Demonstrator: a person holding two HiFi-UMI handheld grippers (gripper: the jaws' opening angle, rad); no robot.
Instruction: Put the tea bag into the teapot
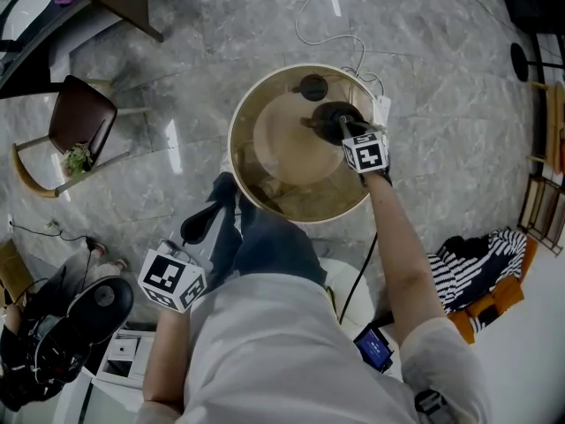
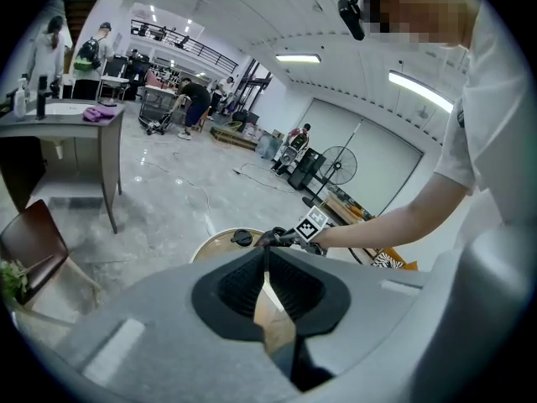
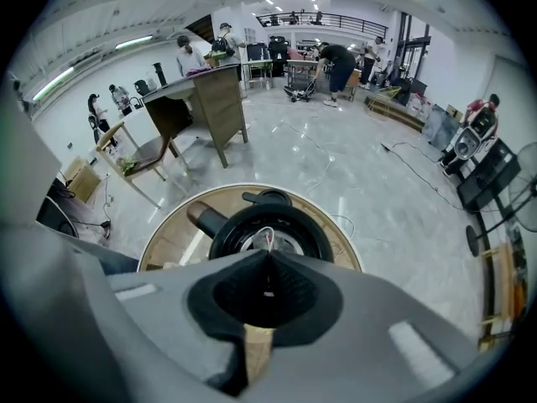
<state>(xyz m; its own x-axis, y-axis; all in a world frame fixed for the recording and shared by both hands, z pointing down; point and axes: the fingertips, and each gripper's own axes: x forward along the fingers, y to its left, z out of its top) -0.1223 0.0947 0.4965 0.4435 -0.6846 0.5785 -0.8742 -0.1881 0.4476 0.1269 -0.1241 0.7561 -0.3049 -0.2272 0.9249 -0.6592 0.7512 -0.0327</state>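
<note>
Person's white shirt (image 1: pixel 265 352) fills the foreground. Left tongs (image 2: pixel 267 263) are closed and empty. Right tongs (image 3: pixel 268 254) are closed, pinching the tea bag (image 3: pixel 265 235) by its string, which dangles into the open teapot (image 3: pixel 225 235) just beyond their tips.

Floor (image 1: pixel 424 87): grey marble-pattern tile, glossy. A round wooden table with a pale rim (image 1: pixel 240 113) stands on it. A thin white cable (image 1: pixel 327 38) loops across the floor beyond the table. To the left is a brown-seated wooden chair (image 1: pixel 79 117) with a green sprig (image 1: pixel 77 159) on it. A black-and-white striped cloth (image 1: pixel 472 268) lies at the right, touching an orange cloth (image 1: pixel 494 303). A grey desk (image 2: pixel 75 124) and a black pedestal fan (image 2: pixel 340 166) stand well apart.
</note>
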